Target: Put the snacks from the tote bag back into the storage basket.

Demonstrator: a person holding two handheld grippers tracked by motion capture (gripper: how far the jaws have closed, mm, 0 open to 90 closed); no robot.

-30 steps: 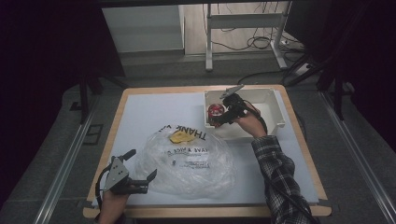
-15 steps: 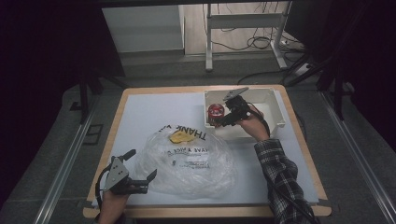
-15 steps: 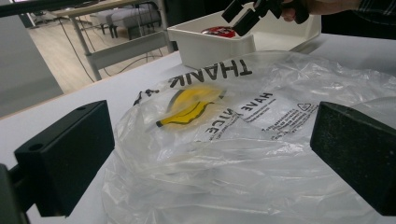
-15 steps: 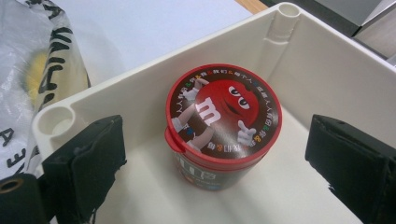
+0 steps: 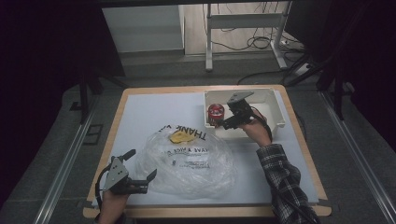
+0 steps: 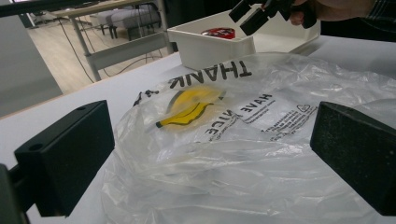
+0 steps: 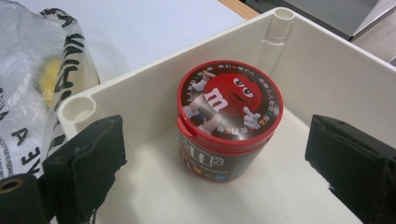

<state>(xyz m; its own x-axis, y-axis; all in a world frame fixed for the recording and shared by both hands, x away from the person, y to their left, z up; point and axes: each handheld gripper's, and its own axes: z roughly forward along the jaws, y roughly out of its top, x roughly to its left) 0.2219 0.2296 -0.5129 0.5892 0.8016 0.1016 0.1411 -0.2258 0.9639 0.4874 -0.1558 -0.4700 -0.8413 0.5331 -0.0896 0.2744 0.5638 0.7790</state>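
Observation:
A clear plastic bag printed with black words and a yellow smiley lies crumpled on the white table top. My left gripper rests open at the bag's near left edge, and the bag spreads just beyond its wide-apart jaws. A red-lidded candy tub stands upright in the left corner of a white bin. My right gripper hovers over the bin, open. It points down at the tub, which sits ahead of its jaws without touching them.
The table has a wooden border, and the bin stands at its far right. The bag's rim lies just outside the bin's left wall. Metal table legs and cables lie on the floor beyond the far edge.
The right gripper has shifted slightly over the bin, still aimed at the tub. The left gripper and the bag have stayed put.

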